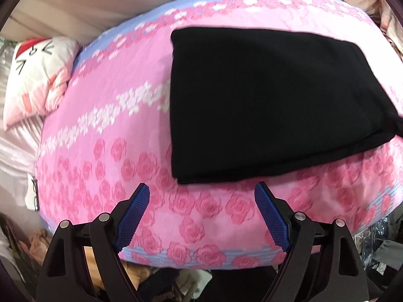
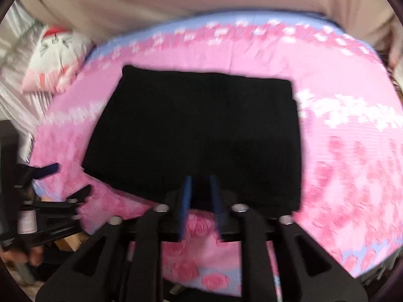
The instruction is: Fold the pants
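Pants [image 1: 272, 105]: matt black cloth. Bedspread [image 1: 121, 166]: printed pink cloth. Gripper pads [image 1: 133, 216]: blue, rough-textured; pivot pins were shiny metal.

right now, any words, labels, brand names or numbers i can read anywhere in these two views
None can be read.
Black pants: no tag or print shows.
Pink bedspread: roses and small flowers only, no lettering.
Pillow: a cartoon cat face, no words.
Left gripper and right gripper: no markings show.

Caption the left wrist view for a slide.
Open left gripper hovers over a pink rose-print bedspread, just short of the folded black pants; cat-face pillow at left.
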Motion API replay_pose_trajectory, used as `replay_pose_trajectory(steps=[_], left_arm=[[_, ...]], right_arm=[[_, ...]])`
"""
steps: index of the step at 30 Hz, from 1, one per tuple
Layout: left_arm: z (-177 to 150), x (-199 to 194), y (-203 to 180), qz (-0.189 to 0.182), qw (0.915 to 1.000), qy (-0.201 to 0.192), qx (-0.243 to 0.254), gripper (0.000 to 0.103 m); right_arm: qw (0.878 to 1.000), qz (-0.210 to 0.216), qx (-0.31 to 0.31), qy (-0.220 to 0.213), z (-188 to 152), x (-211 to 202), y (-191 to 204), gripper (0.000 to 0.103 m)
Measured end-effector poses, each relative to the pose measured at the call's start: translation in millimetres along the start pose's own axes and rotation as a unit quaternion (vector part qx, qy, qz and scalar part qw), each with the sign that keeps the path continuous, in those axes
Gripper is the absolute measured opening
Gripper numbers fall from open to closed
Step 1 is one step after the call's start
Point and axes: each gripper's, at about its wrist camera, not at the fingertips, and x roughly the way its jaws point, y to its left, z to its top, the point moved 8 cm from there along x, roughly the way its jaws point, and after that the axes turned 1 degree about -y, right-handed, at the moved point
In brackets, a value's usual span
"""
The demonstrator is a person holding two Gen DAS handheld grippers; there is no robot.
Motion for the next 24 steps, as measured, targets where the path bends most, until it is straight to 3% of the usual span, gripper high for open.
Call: replay_pose_trajectory(steps=[1,3,5,7,9,10,12,14,15,16,17,18,21,23,24], left_arm=[[-3.9,2.5,3.6,0.003,1.0000,0.004,-0.003,0.083],[-10.9,6.2,10.5,0.010,0.9998,0.012,-0.010,0.083],[-17.7,7.2,20.9,0.016,0.9995,0.017,-0.019,0.083],[-24.8,7.1,33.2,0.021,0.9991,0.016,-0.033,0.083],[-33.5,10.0,44.7,0.024,0.9983,0.024,-0.047,0.083],[-37.0,11.1,49.4,0.026,0.9977,0.030,-0.055,0.083],[-41.4,10.2,56.5,0.029,0.9970,0.033,-0.064,0.083],[-44.0,8.3,63.4,0.036,0.9967,0.029,-0.067,0.083],[-45.6,7.6,67.3,0.043,0.9965,0.027,-0.066,0.083],[-46.9,7.1,70.8,0.048,0.9963,0.027,-0.066,0.083],[-47.6,6.5,73.9,0.049,0.9963,0.026,-0.066,0.083],[-47.0,5.1,77.2,0.051,0.9961,0.022,-0.069,0.083],[-38.2,3.5,79.8,0.051,0.9962,0.013,-0.069,0.083],[-26.3,0.8,76.3,0.047,0.9968,0.004,-0.065,0.083],[-18.0,-2.9,73.4,0.045,0.9971,-0.005,-0.061,0.083]], right_arm=[[0.999,-0.014,-0.032,-0.028,1.6,-2.2,5.4,0.030],[0.997,-0.032,-0.071,-0.005,8.5,-9.9,20.5,0.032],[0.997,0.026,-0.070,-0.033,30.0,-33.6,50.3,0.031],[0.994,0.057,-0.080,-0.055,53.3,-42.6,78.5,0.031],[0.990,0.086,-0.093,-0.059,71.9,-29.1,106.8,0.031],[0.990,0.093,-0.099,-0.046,71.9,-12.9,116.6,0.031],[0.986,0.104,-0.123,0.044,45.7,41.7,135.1,0.032],[0.982,0.085,-0.170,0.011,40.3,39.9,147.9,0.032],[0.981,0.082,-0.171,0.028,46.3,30.7,152.1,0.032],[0.984,0.117,-0.137,0.014,60.5,13.2,152.2,0.031],[0.985,0.147,-0.090,-0.018,80.9,-7.6,145.5,0.030],[0.987,0.143,-0.067,-0.039,98.9,-17.0,133.5,0.030],[0.994,0.068,-0.015,-0.086,140.4,-27.4,71.4,0.030],[0.997,0.037,0.031,-0.054,144.9,-3.6,18.0,0.031],[0.999,0.013,0.051,-0.009,137.6,23.4,-12.0,0.031]])
